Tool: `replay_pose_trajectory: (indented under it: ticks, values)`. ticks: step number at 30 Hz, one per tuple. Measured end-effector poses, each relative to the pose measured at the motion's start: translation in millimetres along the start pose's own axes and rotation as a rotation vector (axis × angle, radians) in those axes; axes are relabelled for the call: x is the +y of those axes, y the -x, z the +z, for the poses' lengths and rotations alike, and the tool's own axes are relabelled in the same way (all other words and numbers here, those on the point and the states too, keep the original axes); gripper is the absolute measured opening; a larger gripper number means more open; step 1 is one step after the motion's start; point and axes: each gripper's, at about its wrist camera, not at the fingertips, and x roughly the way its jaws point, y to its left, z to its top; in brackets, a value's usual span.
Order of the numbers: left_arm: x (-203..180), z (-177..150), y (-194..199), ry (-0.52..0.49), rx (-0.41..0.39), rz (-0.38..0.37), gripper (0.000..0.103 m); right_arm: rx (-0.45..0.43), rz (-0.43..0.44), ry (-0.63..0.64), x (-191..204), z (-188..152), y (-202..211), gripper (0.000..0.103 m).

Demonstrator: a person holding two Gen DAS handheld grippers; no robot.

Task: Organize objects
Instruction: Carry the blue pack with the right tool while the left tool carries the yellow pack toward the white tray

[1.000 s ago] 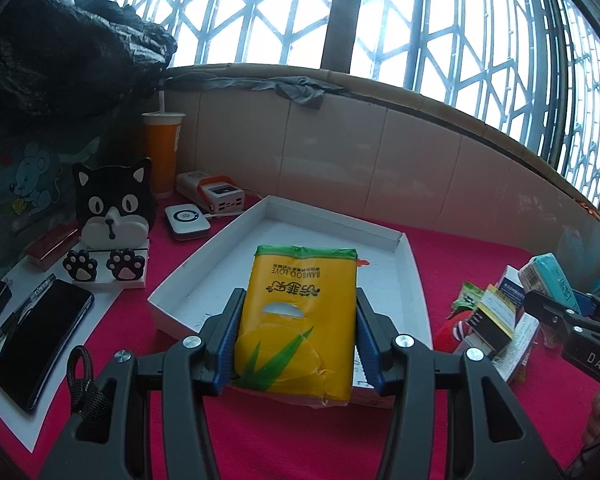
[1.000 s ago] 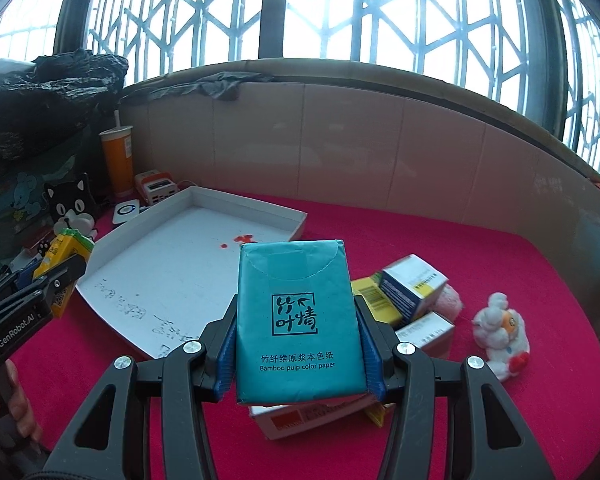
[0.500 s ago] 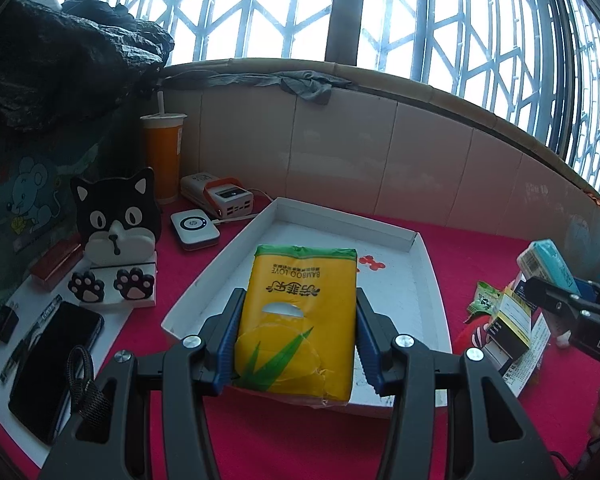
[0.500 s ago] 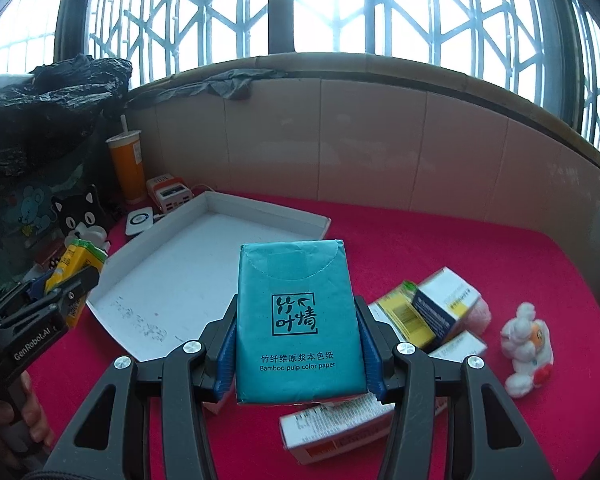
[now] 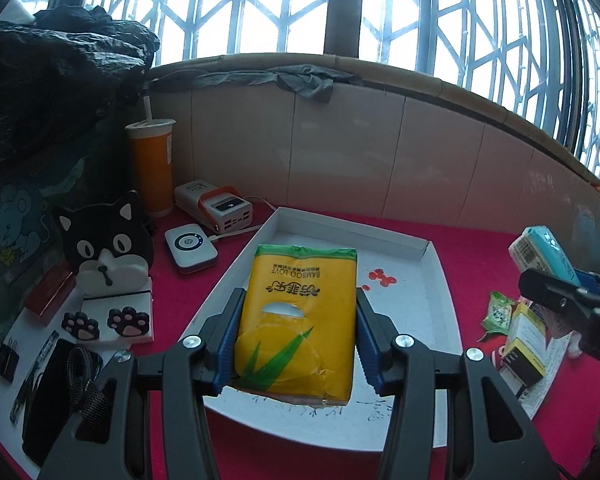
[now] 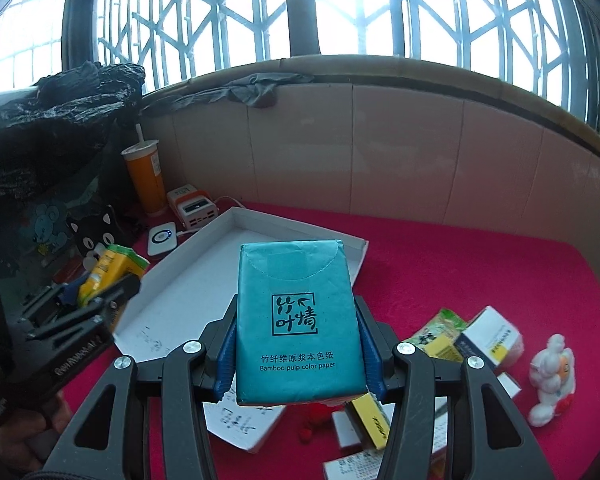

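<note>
yellow tissue pack point(image 5: 300, 316) with a green top band and green leaf print. teal tissue pack point(image 6: 298, 320) with dark lettering. white tray point(image 5: 440, 312) with red spots, on a red tablecloth point(image 6: 460, 264). at far left, an orange cup point(image 5: 150, 168); near it a black-and-white cat stand point(image 5: 108, 248) with pink paw pads.
</note>
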Motion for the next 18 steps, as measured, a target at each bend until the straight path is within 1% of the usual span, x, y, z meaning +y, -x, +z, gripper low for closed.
replay_pose_trajectory:
  ticks: [8, 12, 18]
  values:
    - [-4, 7, -20, -0.028, 0.025, 0.015, 0.049, 0.053, 0.004, -0.018, 7, 5, -30, 0.055]
    - [-12, 16, -29, -0.054, 0.022, 0.023, 0.049, 0.079, -0.011, -0.028, 7, 9, -47, 0.055]
    - [-23, 33, -53, -0.095, 0.047, 0.030, 0.049, 0.105, -0.024, -0.026, 9, 21, -71, 0.055]
